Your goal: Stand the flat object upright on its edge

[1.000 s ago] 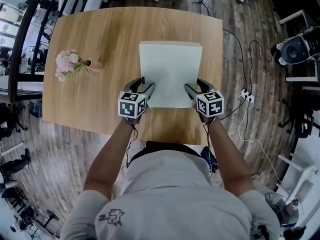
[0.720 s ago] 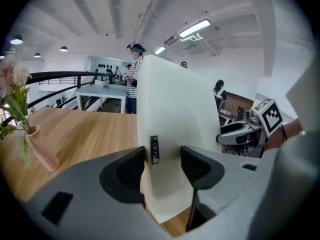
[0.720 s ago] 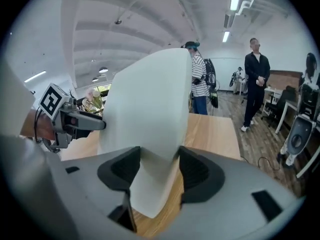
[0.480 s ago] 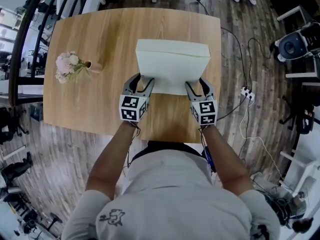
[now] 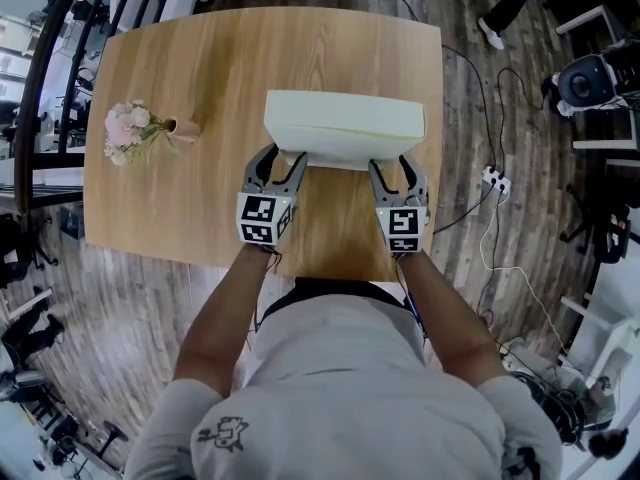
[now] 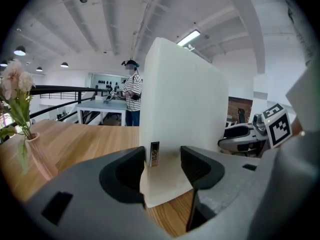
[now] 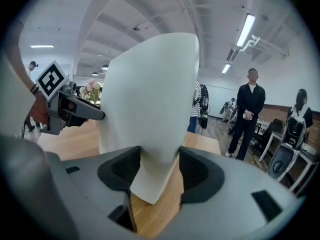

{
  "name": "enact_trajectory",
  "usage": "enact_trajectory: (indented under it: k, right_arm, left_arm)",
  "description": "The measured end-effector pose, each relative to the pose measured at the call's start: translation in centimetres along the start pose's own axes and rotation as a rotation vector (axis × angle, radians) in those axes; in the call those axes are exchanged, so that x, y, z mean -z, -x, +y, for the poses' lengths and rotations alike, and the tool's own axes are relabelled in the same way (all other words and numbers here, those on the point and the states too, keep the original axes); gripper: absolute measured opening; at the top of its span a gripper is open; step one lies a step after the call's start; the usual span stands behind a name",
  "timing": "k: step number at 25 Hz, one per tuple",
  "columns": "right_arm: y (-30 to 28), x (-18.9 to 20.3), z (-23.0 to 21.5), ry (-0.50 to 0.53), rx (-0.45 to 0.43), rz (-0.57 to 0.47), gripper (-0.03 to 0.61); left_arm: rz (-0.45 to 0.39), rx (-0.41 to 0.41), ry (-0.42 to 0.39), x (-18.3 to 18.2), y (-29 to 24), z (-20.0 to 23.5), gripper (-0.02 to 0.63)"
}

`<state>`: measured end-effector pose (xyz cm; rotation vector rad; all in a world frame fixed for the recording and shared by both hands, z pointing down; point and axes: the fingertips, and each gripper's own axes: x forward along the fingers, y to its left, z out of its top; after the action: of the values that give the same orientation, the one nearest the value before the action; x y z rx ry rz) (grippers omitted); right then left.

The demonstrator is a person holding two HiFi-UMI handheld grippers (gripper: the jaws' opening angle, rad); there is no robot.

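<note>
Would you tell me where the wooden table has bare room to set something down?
Bare wood lies between the pink flower vase and the white rectangular slab, and along the table's far edge. Near edge is crowded: left gripper, right gripper.

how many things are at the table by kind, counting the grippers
white board: 1
vase of flowers: 1
grippers: 2, left gripper and right gripper, both clamped on the white board; the left one's jaws have just been closing
total: 4
</note>
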<state>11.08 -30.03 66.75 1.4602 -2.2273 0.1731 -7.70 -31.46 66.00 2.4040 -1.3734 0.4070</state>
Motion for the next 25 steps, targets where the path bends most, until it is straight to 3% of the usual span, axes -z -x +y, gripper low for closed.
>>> enact_trajectory:
  k: [11, 25]
  right_arm:
    - [1.1, 1.2, 1.0, 0.003, -0.017, -0.023, 0.262]
    - [5.2, 0.0, 0.7, -0.071, 0.017, -0.05, 0.245]
  left_arm:
    - [-0.016, -0.002, -0.064, 1.2, 0.9, -0.5, 0.233]
    - [-0.023, -0.006, -0.066, 0.8, 4.4, -0.2, 0.236]
